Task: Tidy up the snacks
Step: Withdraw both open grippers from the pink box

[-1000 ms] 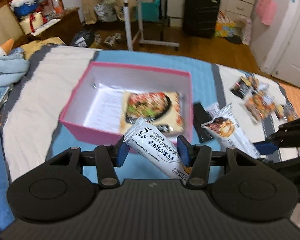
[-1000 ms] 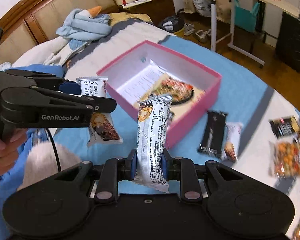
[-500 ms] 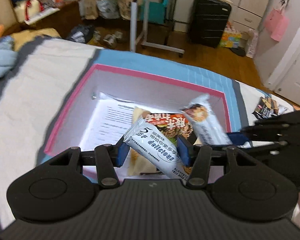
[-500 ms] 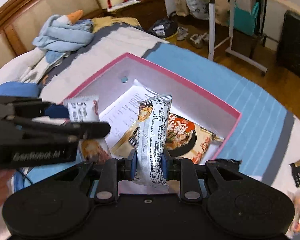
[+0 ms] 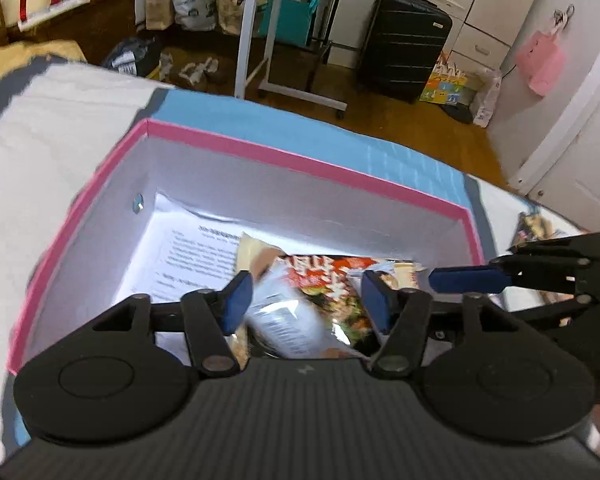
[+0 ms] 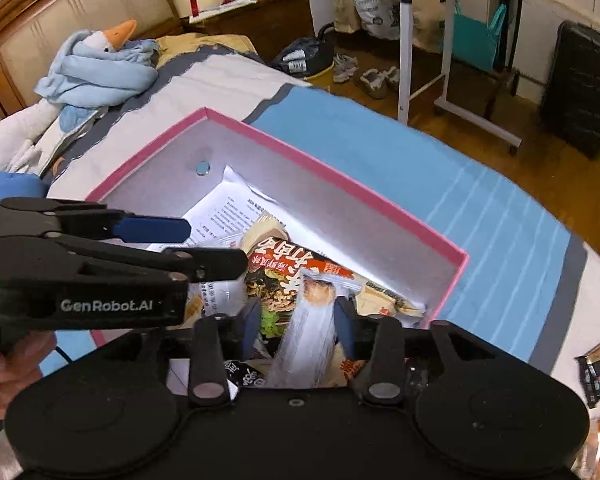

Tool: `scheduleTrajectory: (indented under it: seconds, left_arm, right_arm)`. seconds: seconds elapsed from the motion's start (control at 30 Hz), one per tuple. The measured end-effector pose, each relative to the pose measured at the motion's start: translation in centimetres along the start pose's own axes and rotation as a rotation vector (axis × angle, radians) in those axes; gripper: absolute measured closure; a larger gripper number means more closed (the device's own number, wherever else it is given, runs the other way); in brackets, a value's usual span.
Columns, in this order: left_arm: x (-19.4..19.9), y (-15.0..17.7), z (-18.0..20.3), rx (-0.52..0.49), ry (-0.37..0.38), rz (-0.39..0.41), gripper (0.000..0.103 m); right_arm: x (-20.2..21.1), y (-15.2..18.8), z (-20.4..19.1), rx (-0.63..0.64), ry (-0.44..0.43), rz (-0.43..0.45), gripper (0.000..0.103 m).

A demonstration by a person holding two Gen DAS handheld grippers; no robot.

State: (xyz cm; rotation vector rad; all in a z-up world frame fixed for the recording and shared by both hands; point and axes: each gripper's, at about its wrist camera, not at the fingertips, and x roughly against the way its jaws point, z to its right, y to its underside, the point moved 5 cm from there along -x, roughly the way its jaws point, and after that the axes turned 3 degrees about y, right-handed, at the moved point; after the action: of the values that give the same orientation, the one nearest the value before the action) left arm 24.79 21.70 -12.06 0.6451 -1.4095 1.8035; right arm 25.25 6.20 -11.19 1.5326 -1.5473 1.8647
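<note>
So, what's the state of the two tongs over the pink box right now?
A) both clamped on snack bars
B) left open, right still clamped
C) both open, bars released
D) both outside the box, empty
C: the left tongs and right tongs both stand spread wide over the pink box, and each white snack bar sits loose between the pads, over the noodle packet.

"GenRobot.AI" stands in white on the left hand-held gripper (image 6: pixel 156 236); the noodle packet (image 6: pixel 284 276) bears red Chinese characters.
</note>
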Motion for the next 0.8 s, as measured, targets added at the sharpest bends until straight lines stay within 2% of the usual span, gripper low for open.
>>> scheduleTrajectory:
  seconds: [0.13, 0.3, 0.37, 0.47, 0.6, 0.8]
  left_arm:
    - [1.8, 0.6, 1.1, -0.010, 0.024, 0.000, 0.038]
    - [6.3, 0.9, 3.8, -0.078, 0.026, 0.022, 0.028]
    - [8.0, 1.0, 5.1, -0.107, 0.030, 0.025, 0.026]
    - [10.2, 1.4, 7.8, -0.182, 0.017, 0.030, 0.023]
    - [12.3, 2.3, 11.6, -0.279, 0.011, 0.039, 0.018]
    - [13.5, 3.9, 17.6, -0.370, 0.049, 0.008, 0.013]
  right_arm:
    - [3.2, 0.5, 0.5, 0.030, -0.001, 0.026, 0.054]
    - [9.6, 1.4, 2.4, 0.051, 0.016, 0.063, 0.054]
    - [12.4, 1.8, 3.5, 0.054, 0.028, 0.076, 0.053]
    - [15.9, 2.7, 5.3, 0.060, 0.057, 0.054, 0.047]
    - [19.4, 4.2, 7.7, 0.057, 0.089, 0.065, 0.046]
    - [23.1, 7.2, 9.9, 0.079, 0.105, 0.082, 0.041]
